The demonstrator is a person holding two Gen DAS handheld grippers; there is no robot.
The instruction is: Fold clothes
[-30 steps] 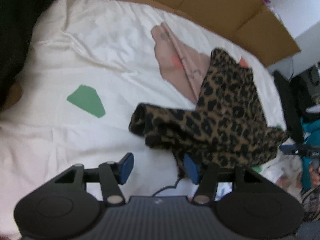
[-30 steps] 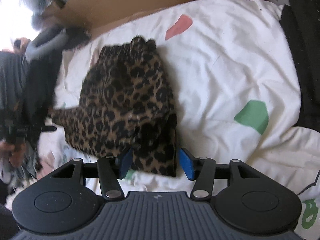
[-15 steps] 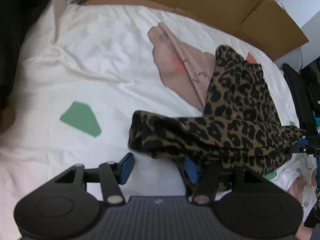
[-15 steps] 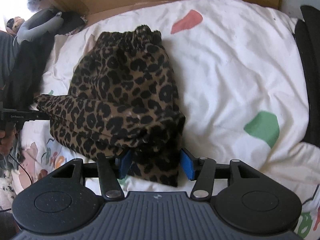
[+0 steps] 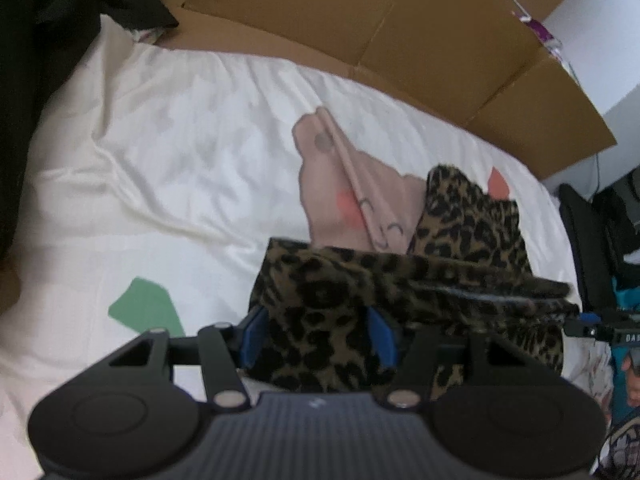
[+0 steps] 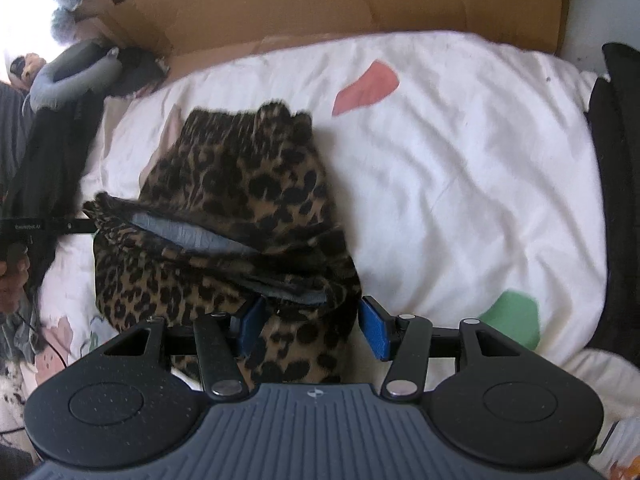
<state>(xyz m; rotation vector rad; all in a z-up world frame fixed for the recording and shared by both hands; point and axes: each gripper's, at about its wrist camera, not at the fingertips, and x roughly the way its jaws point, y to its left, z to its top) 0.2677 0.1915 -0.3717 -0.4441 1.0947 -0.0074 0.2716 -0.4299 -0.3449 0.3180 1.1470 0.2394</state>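
Observation:
A leopard-print garment (image 5: 460,240) lies bunched on the white bed sheet (image 5: 180,184). Its near edge is lifted and doubled back, and grey lining shows along that edge (image 6: 192,236). My left gripper (image 5: 316,336) stands half open, and a thick fold of the garment fills the space between its blue pads. My right gripper (image 6: 312,326) is equally wide over the garment's (image 6: 248,176) other end. There the fabric touches the left pad, and a thin strip of sheet shows beside the right pad (image 6: 374,332). The raised edge runs from one gripper to the other.
Brown cardboard (image 5: 400,32) stands along the bed's far side. Dark clothes (image 5: 24,60) lie at the left edge, and a black item (image 6: 616,200) borders the right. The sheet has a pink print (image 5: 344,184) and green (image 6: 508,316) and red (image 6: 368,88) patches. A hand (image 6: 12,280) shows at far left.
Both grippers moved forward over the garment. Its near edge rose and folded toward the far end. Fabric now sits between the left pads, where bare sheet showed before.

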